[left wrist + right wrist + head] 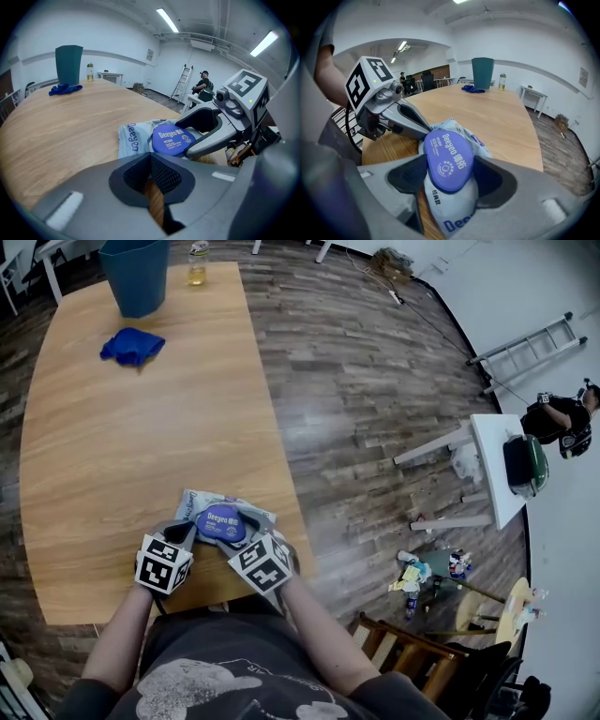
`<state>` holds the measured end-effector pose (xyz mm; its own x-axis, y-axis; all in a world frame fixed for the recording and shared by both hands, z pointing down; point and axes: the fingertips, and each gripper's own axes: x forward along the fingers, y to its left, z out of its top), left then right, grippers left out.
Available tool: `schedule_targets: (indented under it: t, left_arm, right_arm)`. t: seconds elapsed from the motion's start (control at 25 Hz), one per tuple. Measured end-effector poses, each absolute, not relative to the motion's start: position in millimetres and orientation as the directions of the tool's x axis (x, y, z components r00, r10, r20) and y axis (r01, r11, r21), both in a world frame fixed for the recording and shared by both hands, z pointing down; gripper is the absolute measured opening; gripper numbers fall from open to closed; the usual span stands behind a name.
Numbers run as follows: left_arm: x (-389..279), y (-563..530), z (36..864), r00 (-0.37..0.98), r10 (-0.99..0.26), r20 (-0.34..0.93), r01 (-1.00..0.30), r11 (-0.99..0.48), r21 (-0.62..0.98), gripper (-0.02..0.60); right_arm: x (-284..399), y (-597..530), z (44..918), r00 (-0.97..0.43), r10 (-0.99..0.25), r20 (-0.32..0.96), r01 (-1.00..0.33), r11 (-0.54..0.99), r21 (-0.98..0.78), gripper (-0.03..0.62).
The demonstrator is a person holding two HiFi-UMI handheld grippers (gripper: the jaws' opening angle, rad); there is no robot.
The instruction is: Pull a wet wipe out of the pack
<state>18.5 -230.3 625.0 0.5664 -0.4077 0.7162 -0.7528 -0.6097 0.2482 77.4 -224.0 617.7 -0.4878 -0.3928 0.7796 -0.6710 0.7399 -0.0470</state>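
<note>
- Pack of wet wipes (201, 505) lies flat on the wooden worktop (141, 446), close to the edge nearest the person. Its blue lid (221, 522) is closed and no wipe shows yet.
- Left gripper (151, 159) has its fingers (410, 123) fully together with nothing between them. The tips sit at the pack's side, just beside the lid.
- Right gripper (449, 174) has its fingers (493, 180) spread wide, one on each side of the lid, and they do not clamp it.
- Risk, as I judge it: if the right fingers close on the lid's sides, they only squeeze it, so the flap does not open, or the smooth plastic slips out.
- Pack looks soft and light, and the left tips meet it at one small spot only, so an upward pull may lift or drag the whole pack.
- Worktop edge is near, so a dragged pack can fall to the floor.
</note>
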Motion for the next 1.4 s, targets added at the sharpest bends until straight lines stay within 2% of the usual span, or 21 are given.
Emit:
schedule_targets:
  t: [0.24,0.52,0.8,0.96,1.4]
  left_arm:
    - [18,-232,625,0.569,-0.41,0.713,-0.754,-0.607,0.252,0.017]
    - [19,-233,624,0.565,-0.415,0.713,-0.756,-0.607,0.245,0.017]
    - [19,-233,623,0.561,-0.415,0.716,-0.757,-0.607,0.241,0.017]
    - [20,-234,625,0.565,-0.408,0.717,-0.75,-0.617,0.24,0.018]
    - [20,-232,624,0.57,-0.402,0.716,-0.741,-0.629,0.237,0.018]
  right_arm:
    - [77,-227,618,-0.492,-0.323,0.808,-0.654,0.75,-0.099,0.298]
    - [78,-228,614,-0.529,-0.301,0.793,-0.658,0.736,-0.16,0.297]
    - [82,-232,608,-0.616,-0.249,0.748,-0.647,0.7,-0.3,0.298]
    - [81,-231,607,-0.579,-0.274,0.768,-0.644,0.731,-0.226,0.301]
    - [82,-232,582,-0.511,-0.488,0.708,-0.659,0.751,0.042,0.298]
